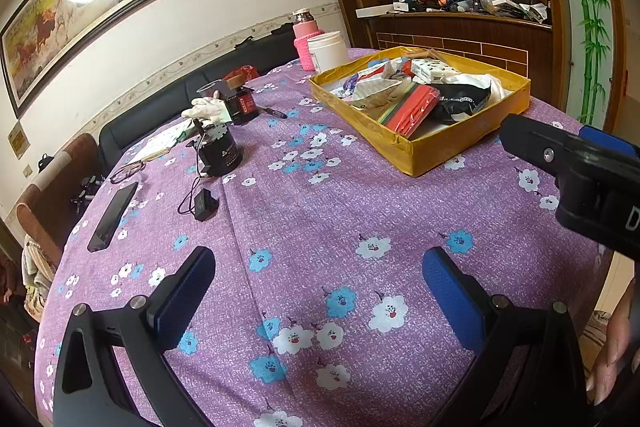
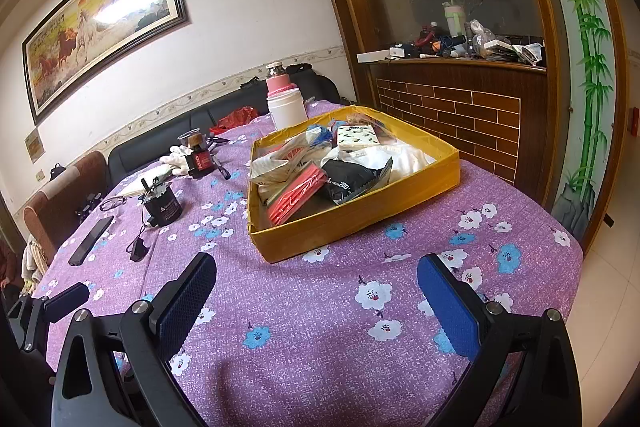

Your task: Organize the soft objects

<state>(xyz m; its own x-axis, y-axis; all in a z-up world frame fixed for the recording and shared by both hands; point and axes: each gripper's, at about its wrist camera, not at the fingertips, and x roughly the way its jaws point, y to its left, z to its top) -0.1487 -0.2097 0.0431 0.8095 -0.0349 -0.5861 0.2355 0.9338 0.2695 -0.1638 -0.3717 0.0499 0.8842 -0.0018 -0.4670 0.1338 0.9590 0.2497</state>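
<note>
Hovering low over the purple flowered tabletop [image 1: 304,211], left claw [image 1: 320,291] spread wide, gripping nothing, blue pads facing each other. Hanging likewise just to its right, right claw [image 2: 316,291] gaping wide and empty, pointing toward the yellow box [image 2: 360,223]. Lying piled inside that box: red pouch [image 2: 296,199], black packet [image 2: 352,179], white bag [image 2: 280,163], spotted tissue pack [image 2: 356,137]. Showing at the left view's lower right edge: fingers of a hand [image 1: 612,359].
</note>
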